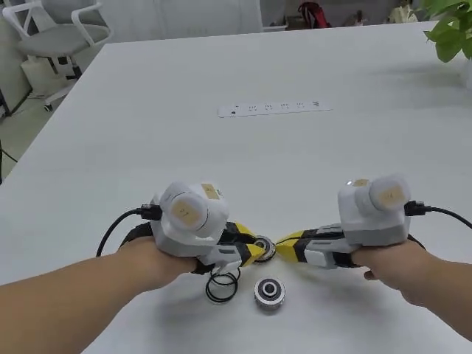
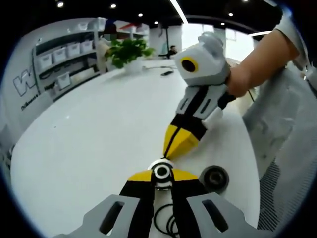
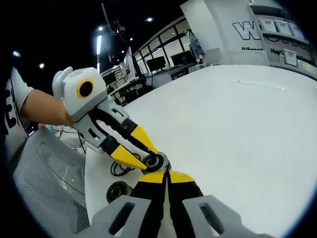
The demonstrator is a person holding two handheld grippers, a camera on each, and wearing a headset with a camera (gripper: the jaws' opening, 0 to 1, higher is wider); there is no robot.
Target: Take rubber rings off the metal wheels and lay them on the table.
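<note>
**Left tongs [image 1: 253,251] clamp a wheel [image 1: 264,248], right tongs [image 1: 282,247] at its rim**

Over the near part of the table [image 1: 221,147], the left jaws are shut on the wheel. The right jaws are pressed together against its edge (whether rubber is caught between them, I cannot tell). Loose rings [image 1: 221,286] and a second wheel [image 1: 269,291] lie just beside. Too thin a bite could let the ring snap back, and a hard pull could twist the wheel out of the left grip.

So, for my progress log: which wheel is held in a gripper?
The wheel clamped in the left gripper, at the right gripper's tip. The other wheel lies free on the table, beside the loose rings.
</note>
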